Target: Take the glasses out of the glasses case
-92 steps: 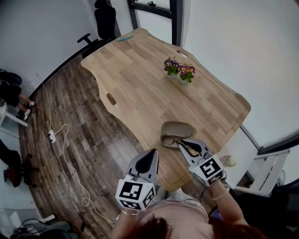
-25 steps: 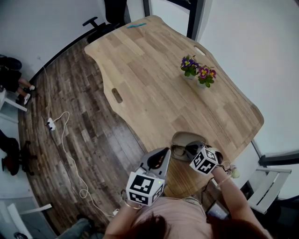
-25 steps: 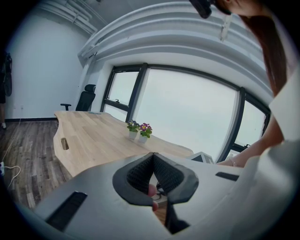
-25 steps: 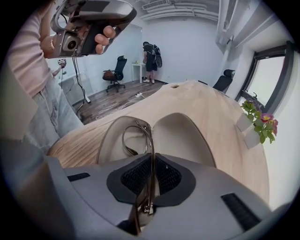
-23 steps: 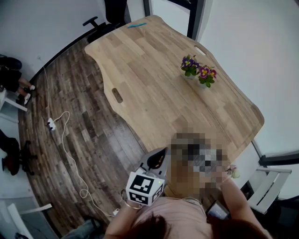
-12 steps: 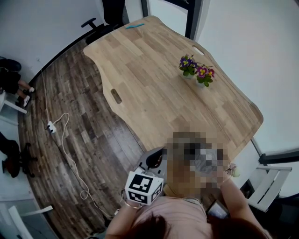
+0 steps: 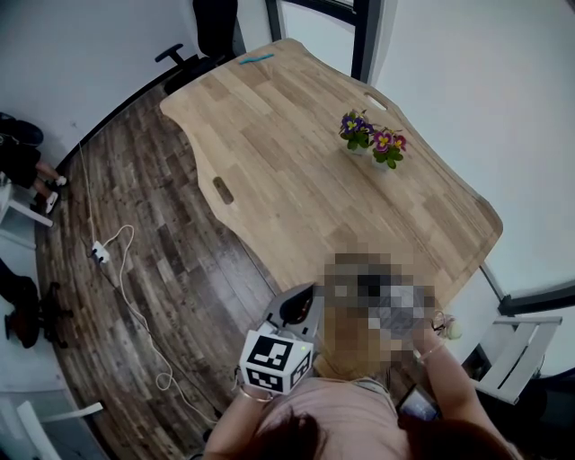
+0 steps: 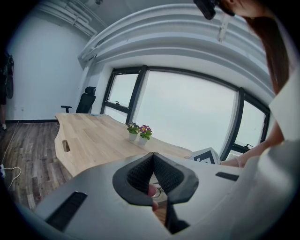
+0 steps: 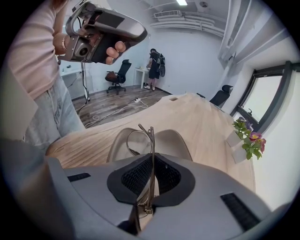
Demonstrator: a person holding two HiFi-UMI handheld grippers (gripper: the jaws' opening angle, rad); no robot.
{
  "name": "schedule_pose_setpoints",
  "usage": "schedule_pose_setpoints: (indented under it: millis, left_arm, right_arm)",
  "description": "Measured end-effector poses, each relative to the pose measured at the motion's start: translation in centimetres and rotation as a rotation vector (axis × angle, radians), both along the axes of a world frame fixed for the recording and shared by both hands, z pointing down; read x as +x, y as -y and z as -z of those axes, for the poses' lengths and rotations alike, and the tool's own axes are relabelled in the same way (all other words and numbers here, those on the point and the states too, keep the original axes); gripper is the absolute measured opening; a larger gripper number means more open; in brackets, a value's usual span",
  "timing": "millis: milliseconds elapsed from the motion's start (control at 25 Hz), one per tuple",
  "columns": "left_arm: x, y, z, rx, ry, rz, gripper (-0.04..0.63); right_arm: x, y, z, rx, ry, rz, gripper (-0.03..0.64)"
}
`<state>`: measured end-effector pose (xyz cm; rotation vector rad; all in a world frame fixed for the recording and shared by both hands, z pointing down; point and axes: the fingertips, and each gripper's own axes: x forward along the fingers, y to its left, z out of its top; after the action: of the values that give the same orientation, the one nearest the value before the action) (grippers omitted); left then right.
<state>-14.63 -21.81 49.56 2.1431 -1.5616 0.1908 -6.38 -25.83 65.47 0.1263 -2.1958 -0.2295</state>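
Note:
In the right gripper view my right gripper (image 9: 151, 159) is shut on thin metal-framed glasses (image 9: 151, 136), which stand on edge between the pads. Just beyond them the beige glasses case (image 9: 176, 143) lies open on the wooden table (image 9: 197, 122). I cannot tell whether the glasses still touch the case. My left gripper (image 8: 153, 157) is shut with nothing in it. In the head view it (image 7: 301, 301) hovers at the table's near edge, left of the case. A mosaic patch in that view hides the right gripper and the case.
Two small pots of purple flowers (image 7: 370, 144) stand at the table's far right side. A blue pen (image 7: 256, 57) lies at the far end, with an office chair (image 7: 211, 27) behind it. A white cable (image 7: 117, 260) runs over the wood floor on the left.
The right gripper, open beside the case 3.7 s ago, had moved over the case a second ago. The left gripper has stayed near the table's front edge.

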Motion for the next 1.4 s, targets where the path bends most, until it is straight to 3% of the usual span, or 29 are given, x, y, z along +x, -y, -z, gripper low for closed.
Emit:
schedule_pose_setpoints:
  millis: [1400]
  left_arm:
    - [0.0,-2.7,3.2,0.078,-0.002,0.035,0.000]
  right_arm:
    - [1.4,-0.7,9.6,-0.041,0.390,-0.364,0.014]
